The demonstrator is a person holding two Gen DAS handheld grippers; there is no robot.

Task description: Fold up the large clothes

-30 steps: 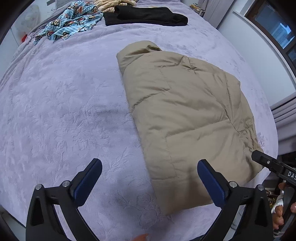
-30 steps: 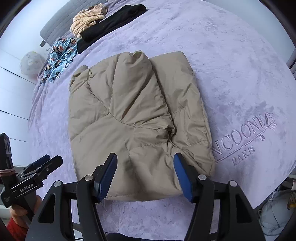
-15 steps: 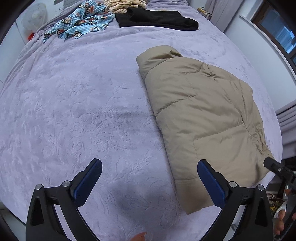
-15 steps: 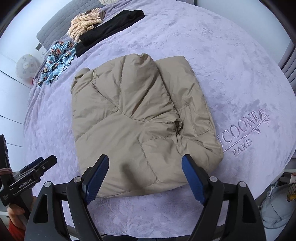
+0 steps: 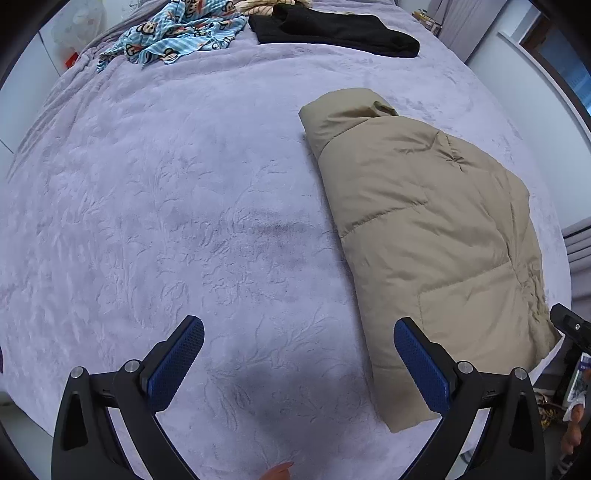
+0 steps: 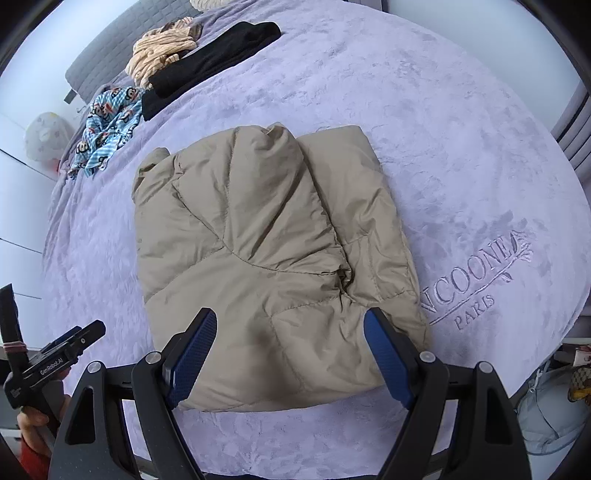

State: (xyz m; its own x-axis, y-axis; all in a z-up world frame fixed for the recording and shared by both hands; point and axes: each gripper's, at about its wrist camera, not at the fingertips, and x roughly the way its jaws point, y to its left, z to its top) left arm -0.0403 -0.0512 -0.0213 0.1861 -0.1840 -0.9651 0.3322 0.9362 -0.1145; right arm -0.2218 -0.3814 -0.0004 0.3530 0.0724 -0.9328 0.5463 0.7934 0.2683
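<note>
Jacket (image 5: pixel 424 236) shifted right, logo (image 6: pixel 480 277) right-view only

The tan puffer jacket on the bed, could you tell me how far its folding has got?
Done: the tan puffer jacket lies folded into a compact bundle. In hand: nothing; both tongs, left and right, are open and empty. Left: the monkey-print garment is crumpled.

A lilac plush bedspread (image 6: pixel 424 122) covers the bed, with the stitched words "NCOONE PARIS" (image 6: pixel 476 280) at the right of the right wrist view. At the upper left of that view lie a blue monkey-print garment (image 6: pixel 107 129), a black garment (image 6: pixel 214 59) and a cream striped one (image 6: pixel 162 55), touching one another. A white bag (image 6: pixel 46 136) sits at the left edge.
</note>
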